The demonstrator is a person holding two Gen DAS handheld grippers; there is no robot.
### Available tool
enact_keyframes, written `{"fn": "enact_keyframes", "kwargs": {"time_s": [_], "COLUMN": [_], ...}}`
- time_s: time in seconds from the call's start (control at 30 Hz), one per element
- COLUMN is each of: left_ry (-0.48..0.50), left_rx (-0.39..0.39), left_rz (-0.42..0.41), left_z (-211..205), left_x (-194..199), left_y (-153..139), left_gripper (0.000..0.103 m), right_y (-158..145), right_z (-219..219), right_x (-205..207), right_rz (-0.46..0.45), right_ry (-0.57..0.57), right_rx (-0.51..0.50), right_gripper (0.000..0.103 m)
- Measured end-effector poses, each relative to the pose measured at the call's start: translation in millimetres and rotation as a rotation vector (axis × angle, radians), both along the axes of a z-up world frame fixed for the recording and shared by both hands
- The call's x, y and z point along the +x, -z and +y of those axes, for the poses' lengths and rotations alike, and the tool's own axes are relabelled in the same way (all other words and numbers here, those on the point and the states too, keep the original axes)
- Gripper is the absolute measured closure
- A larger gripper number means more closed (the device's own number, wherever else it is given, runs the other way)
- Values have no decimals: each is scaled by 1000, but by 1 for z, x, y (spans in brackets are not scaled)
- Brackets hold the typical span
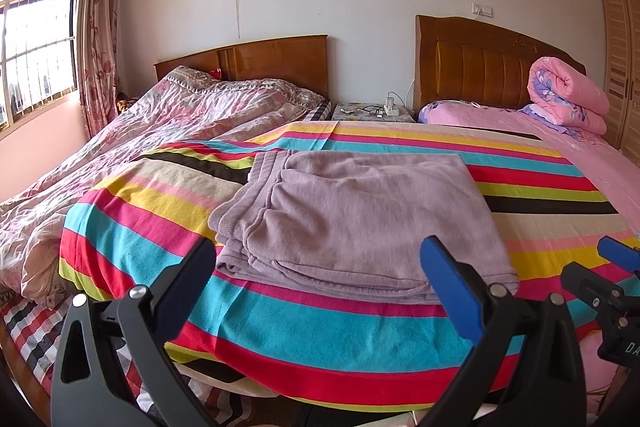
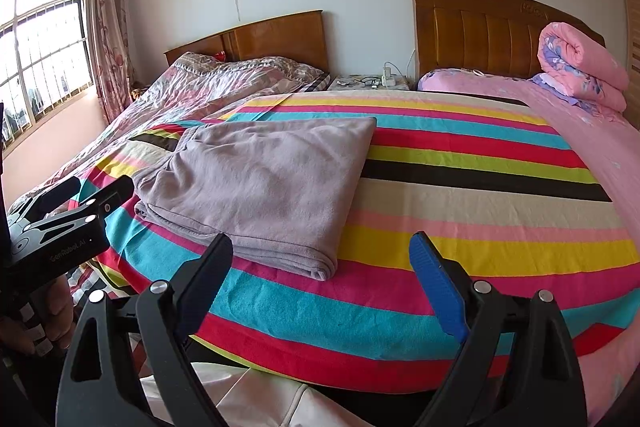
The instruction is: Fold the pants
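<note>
We find bare striped blanket (image 2: 480,187) right of the folded pants (image 2: 260,179), rumpled quilt (image 1: 120,147) crowding their left, rolled duvet (image 2: 580,67) well back.

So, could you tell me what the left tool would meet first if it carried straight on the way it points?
Probably the folded purple pants on the striped blanket. The open left tool points down toward their near edge, with nothing between, though depth is hard to judge.

Bedding: a striped blanket (image 1: 360,339) is spread over the bed.
Quilt: a pink roll (image 2: 580,67) is set against the headboard (image 2: 472,27).
</note>
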State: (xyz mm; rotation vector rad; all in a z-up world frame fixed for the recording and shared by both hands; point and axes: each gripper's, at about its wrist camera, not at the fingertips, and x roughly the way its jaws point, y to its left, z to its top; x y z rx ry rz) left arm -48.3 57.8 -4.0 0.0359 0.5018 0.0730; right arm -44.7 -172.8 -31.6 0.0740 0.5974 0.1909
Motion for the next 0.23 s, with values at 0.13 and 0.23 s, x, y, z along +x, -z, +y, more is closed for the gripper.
{"fn": "enact_keyframes", "kwargs": {"time_s": [0.13,0.23], "left_ry": [0,-3], "left_rx": [-3,-2], "left_rz": [9,18], "left_z": [1,1], "left_x": [2,4], "left_y": [1,3], "left_gripper": [1,1], "right_y": [0,0], "right_z": [0,-1], "right_x": [0,0], "right_rz": [-1,0], "right_ry": [-1,-1], "right_rx": [1,6], "right_gripper": [16,16]}}
